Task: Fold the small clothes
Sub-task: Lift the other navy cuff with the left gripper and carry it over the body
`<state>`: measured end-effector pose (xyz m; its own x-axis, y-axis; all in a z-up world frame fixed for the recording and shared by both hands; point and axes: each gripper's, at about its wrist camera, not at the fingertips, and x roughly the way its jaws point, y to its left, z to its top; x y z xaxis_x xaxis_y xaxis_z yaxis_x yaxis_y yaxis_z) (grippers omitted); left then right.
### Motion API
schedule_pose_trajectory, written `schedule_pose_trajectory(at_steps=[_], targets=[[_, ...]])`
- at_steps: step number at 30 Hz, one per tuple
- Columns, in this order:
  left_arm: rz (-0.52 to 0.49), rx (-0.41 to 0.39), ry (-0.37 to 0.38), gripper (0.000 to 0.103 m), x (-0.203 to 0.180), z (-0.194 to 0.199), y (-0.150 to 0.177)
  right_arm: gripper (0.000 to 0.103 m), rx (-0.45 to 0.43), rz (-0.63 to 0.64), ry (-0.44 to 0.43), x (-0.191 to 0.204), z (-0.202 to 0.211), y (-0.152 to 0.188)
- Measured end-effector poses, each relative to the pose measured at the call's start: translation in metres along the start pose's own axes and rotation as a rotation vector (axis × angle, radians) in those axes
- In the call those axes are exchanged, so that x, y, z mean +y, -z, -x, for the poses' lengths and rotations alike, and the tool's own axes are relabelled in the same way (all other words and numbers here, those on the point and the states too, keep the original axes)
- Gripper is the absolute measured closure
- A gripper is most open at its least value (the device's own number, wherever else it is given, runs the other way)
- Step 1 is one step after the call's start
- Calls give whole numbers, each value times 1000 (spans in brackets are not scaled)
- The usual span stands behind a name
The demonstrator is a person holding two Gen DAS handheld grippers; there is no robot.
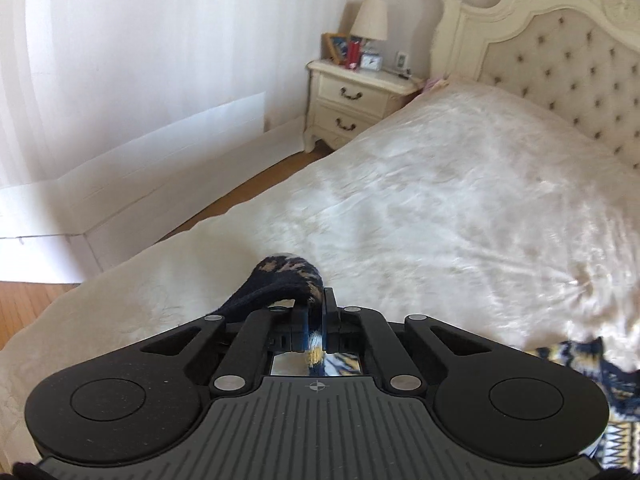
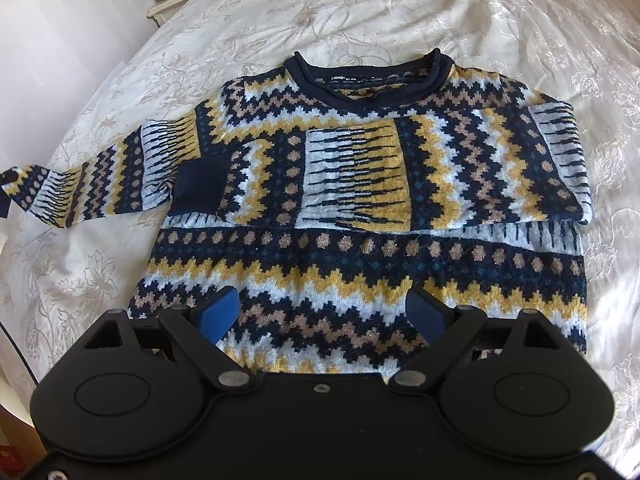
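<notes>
White bedspread (image 2: pixel 500 40) under patterned sweater (image 2: pixel 360 184), left gripper (image 1: pixel 316 312) clamped on its sleeve cuff (image 1: pixel 288 276), right gripper (image 2: pixel 326 316) wide apart.

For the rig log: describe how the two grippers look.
Both are matte black with two round side discs and silver pivot pins. The left gripper has a grey ribbed plate bearing a small crosshair mark. The right gripper has blue fingers. No cables or sleeves are visible.

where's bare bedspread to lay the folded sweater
Free: bedspread beyond the sweater collar toward the headboard, and right of its body. Crowded: the left side, where the left hand-held gripper holds the sleeve cuff; the open right hand-held gripper covers the hem.
</notes>
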<state>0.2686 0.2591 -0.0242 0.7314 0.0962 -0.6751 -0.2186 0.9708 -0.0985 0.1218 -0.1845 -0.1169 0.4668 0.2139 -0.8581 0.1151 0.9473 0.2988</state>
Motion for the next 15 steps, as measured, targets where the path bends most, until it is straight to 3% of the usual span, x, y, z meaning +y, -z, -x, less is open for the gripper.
schedule_pose_trajectory(at_steps=[7,15], targets=[[-97,-97,201,98,-101,69,-5,12,-16,-9,-33,-32,16,7],[-216,-65,380,98,-232,87,44,12,-39,-37,-49,-80,38,17]])
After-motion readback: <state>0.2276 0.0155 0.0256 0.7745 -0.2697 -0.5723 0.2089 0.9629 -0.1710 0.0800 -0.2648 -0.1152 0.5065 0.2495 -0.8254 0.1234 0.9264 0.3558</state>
